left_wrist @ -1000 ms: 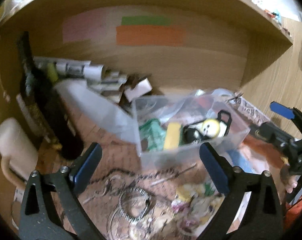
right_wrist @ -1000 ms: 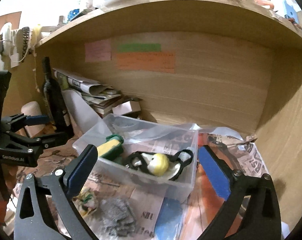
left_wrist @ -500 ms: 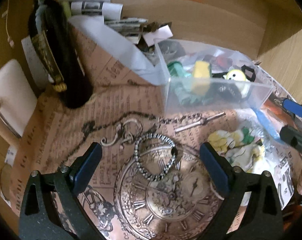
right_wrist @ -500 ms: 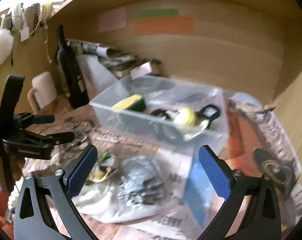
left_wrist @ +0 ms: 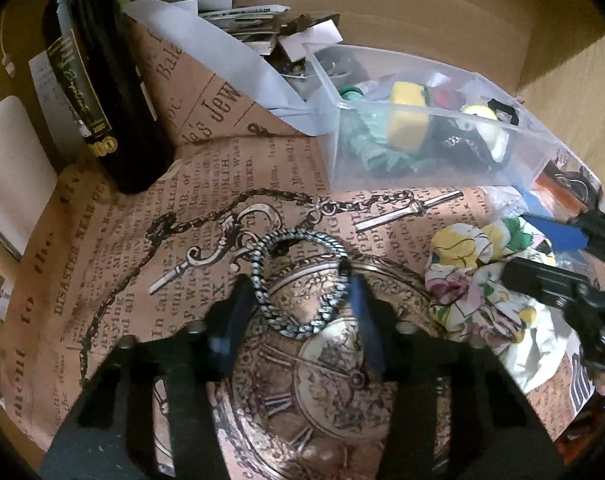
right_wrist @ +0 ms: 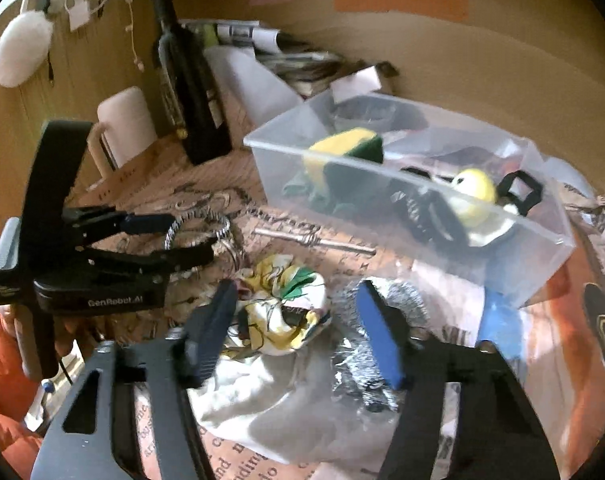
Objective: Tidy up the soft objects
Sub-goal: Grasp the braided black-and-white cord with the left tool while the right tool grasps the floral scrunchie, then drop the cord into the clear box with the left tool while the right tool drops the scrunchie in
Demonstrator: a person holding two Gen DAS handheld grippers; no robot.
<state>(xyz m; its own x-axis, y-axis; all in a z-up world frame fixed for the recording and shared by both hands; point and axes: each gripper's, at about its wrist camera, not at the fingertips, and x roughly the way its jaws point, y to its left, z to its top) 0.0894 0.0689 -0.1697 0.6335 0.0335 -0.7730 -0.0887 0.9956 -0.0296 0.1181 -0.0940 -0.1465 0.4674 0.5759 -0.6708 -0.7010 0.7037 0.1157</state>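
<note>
A black-and-white braided loop [left_wrist: 302, 280] lies on the printed paper; my left gripper [left_wrist: 298, 300] straddles it, fingers partly closed around it and still open. It also shows in the right wrist view [right_wrist: 198, 224], between the left gripper's [right_wrist: 190, 236] fingers. A yellow floral fabric scrunchie [right_wrist: 282, 312] lies between the fingers of my right gripper [right_wrist: 298, 332], which is partly closed around it, not touching. The scrunchie shows at the right of the left wrist view [left_wrist: 474, 276]. A clear plastic bin [right_wrist: 562, 240] holds a yellow-green sponge [right_wrist: 346, 148], a green cloth and a yellow-black soft toy [right_wrist: 474, 192].
A dark wine bottle [left_wrist: 102, 80] stands at back left beside a cream mug [right_wrist: 122, 128]. Rolled newspapers and clutter [left_wrist: 222, 8] lie against the wooden back wall. A silvery scrunchie [right_wrist: 366, 360], white cloth and blue item [right_wrist: 498, 328] lie by the bin.
Both grippers have lowered toward the table and narrowed their fingers: the left now straddles the braided loop, the right now straddles the floral scrunchie.
</note>
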